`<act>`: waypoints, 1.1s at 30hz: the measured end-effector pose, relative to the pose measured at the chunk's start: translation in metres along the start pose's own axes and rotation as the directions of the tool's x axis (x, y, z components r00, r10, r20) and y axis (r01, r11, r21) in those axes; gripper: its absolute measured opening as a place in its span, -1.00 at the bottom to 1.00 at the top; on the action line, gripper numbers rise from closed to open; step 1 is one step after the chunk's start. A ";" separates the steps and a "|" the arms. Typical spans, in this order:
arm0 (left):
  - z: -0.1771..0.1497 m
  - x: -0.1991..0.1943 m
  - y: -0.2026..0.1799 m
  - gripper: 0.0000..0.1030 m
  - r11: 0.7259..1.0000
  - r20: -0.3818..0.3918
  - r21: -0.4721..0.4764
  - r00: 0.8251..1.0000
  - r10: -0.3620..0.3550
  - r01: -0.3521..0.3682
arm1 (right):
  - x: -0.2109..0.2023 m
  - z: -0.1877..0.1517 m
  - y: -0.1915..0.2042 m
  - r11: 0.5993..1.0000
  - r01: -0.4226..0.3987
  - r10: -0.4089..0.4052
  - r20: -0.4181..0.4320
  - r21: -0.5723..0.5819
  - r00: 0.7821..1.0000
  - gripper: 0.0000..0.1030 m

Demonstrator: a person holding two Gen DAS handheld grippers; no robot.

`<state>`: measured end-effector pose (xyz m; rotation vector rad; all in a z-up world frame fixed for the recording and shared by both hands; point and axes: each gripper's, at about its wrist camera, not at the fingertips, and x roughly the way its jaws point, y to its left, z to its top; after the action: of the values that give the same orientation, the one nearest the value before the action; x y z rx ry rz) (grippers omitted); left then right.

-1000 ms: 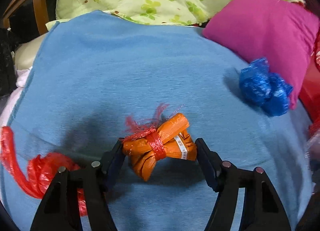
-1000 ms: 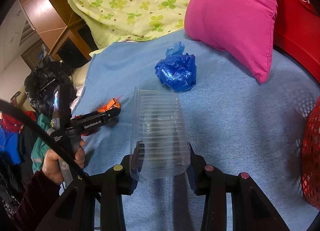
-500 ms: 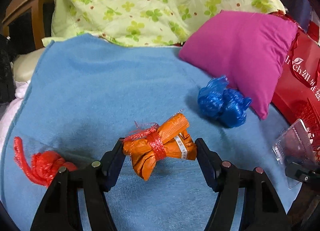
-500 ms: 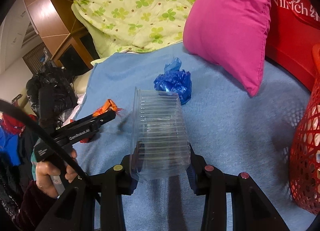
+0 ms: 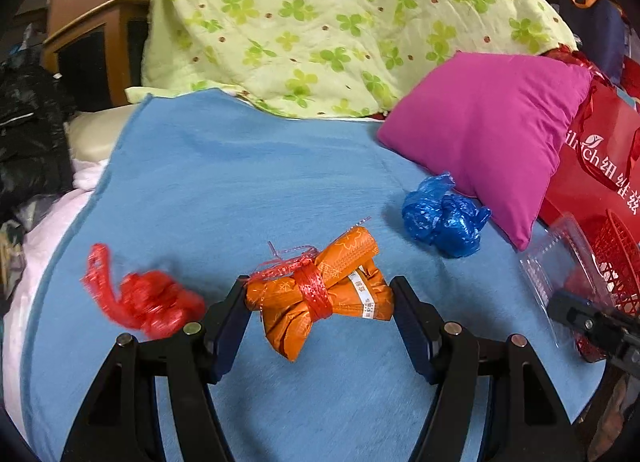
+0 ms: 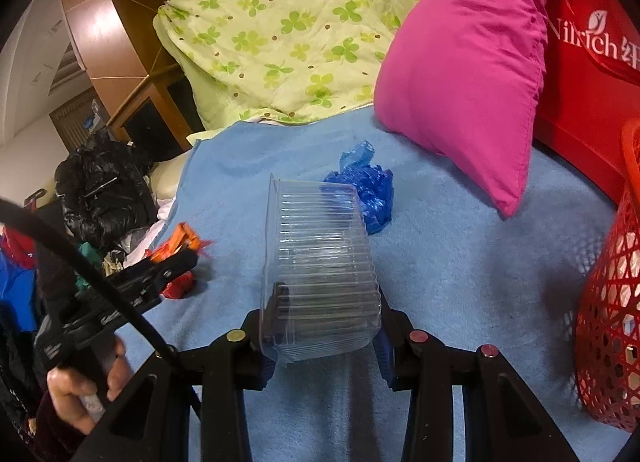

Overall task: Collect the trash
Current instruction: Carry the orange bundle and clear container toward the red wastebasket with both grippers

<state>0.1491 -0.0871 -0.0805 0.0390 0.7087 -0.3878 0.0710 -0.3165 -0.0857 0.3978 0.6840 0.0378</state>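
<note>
A: Left claw (image 5: 320, 304)?
B: Pinching the orange wrapper bundle (image 5: 320, 298), pads pressed on both ends. Tied round the middle with red string. Held clear above the blue blanket (image 5: 240, 182).

A: Right claw (image 6: 324, 336)?
B: Clamped on a clear ribbed plastic container (image 6: 320, 262), standing on end between the pads. Also lifted off the blanket.

A: Other trash?
B: Crumpled blue plastic bag (image 5: 442, 218) lying on the blanket, just beside the lower corner of the pink pillow (image 5: 484, 130). Red plastic scrap (image 5: 140, 298) lying on the blanket too, near the left pad of the left claw, a bit blurred.

A: Somewhere to put things?
B: Red mesh basket (image 6: 612, 302) at the right edge of the right wrist view, near the right claw. Contents hard to make out through the mesh. Red paper bag (image 6: 588, 62) with white lettering behind the pillow and basket.

A: Anything else around?
B: Green clover-print quilt (image 5: 320, 22) heaped at the back of the blanket. Black bag (image 6: 104, 194) off the left edge. Hand (image 6: 80, 390) gripping the left claw's handle, dark sleeve at the wrist.
</note>
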 end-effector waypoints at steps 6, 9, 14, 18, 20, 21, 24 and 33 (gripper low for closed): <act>-0.032 -0.030 0.010 0.37 0.999 0.028 -0.015 0.999 0.040 -0.039 | 0.000 -0.001 0.016 1.000 -0.023 0.024 0.020 -0.021 1.000 -0.19; -0.053 -0.040 0.015 0.37 0.999 0.016 -0.026 0.999 0.045 -0.044 | -0.005 -0.002 0.027 0.998 -0.037 0.039 0.044 -0.050 0.998 -0.19; -0.073 -0.061 0.020 0.37 0.999 0.045 -0.032 0.998 0.042 -0.041 | -0.017 -0.007 0.036 0.995 -0.058 0.064 0.075 -0.083 0.995 -0.19; -0.083 -0.071 0.016 0.37 0.999 0.045 -0.033 0.998 0.032 -0.031 | -0.026 -0.013 0.036 0.995 -0.052 0.059 0.085 -0.085 0.995 -0.19; -0.087 -0.073 0.012 0.37 0.999 0.039 -0.020 0.999 0.032 -0.031 | -0.031 -0.016 0.035 0.995 -0.058 0.064 0.089 -0.076 0.994 -0.19; -0.089 -0.073 0.010 0.37 0.999 0.036 -0.015 0.999 0.031 -0.031 | -0.034 -0.017 0.034 0.996 -0.059 0.066 0.091 -0.073 0.994 -0.19; -0.096 -0.077 0.005 0.37 0.999 0.029 0.005 0.999 0.031 -0.031 | -0.042 -0.023 0.033 0.996 -0.070 0.075 0.095 -0.063 0.993 -0.19; -0.108 -0.091 -0.006 0.37 0.999 0.013 0.041 1.000 0.025 -0.025 | -0.066 -0.033 0.038 0.993 -0.099 0.106 0.131 -0.064 0.986 -0.19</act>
<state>0.0164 -0.0443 -0.1040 0.0844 0.6870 -0.3787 0.0025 -0.2807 -0.0546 0.3763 0.5280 0.1270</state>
